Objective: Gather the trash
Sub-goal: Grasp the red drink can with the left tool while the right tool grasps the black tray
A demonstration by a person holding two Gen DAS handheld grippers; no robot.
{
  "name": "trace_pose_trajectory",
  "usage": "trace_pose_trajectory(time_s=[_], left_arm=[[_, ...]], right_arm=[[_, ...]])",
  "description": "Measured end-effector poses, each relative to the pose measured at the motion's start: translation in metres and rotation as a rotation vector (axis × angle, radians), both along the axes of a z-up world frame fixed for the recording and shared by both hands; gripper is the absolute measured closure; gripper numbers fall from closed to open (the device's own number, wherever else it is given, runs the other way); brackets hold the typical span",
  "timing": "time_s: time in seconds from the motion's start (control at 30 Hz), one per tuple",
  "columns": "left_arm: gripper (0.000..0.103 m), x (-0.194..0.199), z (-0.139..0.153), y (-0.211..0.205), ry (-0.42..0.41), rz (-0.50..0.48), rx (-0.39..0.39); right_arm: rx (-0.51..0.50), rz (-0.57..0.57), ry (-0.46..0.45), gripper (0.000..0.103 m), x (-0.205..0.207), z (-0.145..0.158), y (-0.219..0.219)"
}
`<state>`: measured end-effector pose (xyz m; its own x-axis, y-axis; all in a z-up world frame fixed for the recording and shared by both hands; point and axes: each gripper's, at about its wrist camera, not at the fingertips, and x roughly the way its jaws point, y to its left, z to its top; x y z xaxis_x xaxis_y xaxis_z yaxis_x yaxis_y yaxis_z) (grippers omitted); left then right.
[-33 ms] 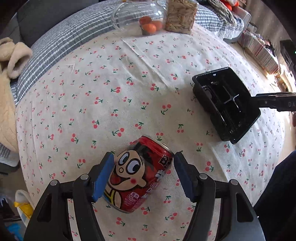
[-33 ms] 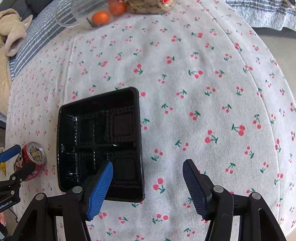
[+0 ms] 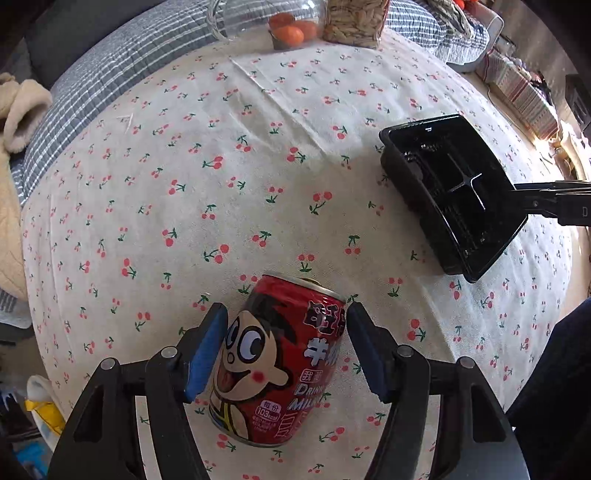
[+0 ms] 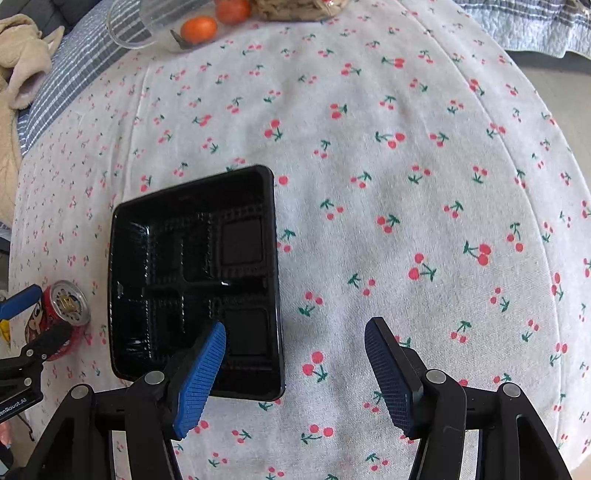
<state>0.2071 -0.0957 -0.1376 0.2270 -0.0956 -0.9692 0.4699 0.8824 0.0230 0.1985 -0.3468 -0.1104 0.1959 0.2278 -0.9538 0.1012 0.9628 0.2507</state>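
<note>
A red drink can (image 3: 273, 362) with a cartoon face lies on its side on the cherry-print tablecloth (image 3: 258, 166). My left gripper (image 3: 284, 347) is open with its blue pads on either side of the can, not clamped. The can also shows at the far left of the right wrist view (image 4: 64, 310). A black plastic food tray (image 4: 195, 280) lies on the cloth; it also shows in the left wrist view (image 3: 454, 192). My right gripper (image 4: 295, 362) is open over the tray's near right corner, its left finger (image 4: 201, 373) above the tray.
A glass bowl with oranges (image 3: 291, 31) and a container of seeds (image 3: 354, 18) stand at the far edge. A striped grey blanket (image 3: 92, 81) and a beige garment (image 3: 14, 122) lie at the left. The table's right edge drops to the floor (image 4: 554, 74).
</note>
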Motion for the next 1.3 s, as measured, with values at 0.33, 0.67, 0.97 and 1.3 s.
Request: trace_pose_trajectory(time_s=[0.33, 0.67, 0.97, 1.3], left_arm=[[0.042, 0.002, 0.022, 0.033, -0.034, 0.086, -0.104], [0.042, -0.004, 0.030, 0.057, -0.059, 0.153, -0.149], [0.042, -0.004, 0.034, 0.084, -0.072, 0.219, -0.203], [0.043, -0.005, 0.044, 0.110, -0.099, 0.288, -0.259]], right_arm=[[0.002, 0.044, -0.085, 0.098, -0.001, 0.020, 0.011], [-0.010, 0.004, -0.038, 0.072, 0.007, 0.009, 0.015], [-0.082, -0.044, -0.144, 0.061, 0.008, 0.037, 0.000], [-0.077, 0.004, -0.098, 0.098, 0.012, 0.022, 0.020]])
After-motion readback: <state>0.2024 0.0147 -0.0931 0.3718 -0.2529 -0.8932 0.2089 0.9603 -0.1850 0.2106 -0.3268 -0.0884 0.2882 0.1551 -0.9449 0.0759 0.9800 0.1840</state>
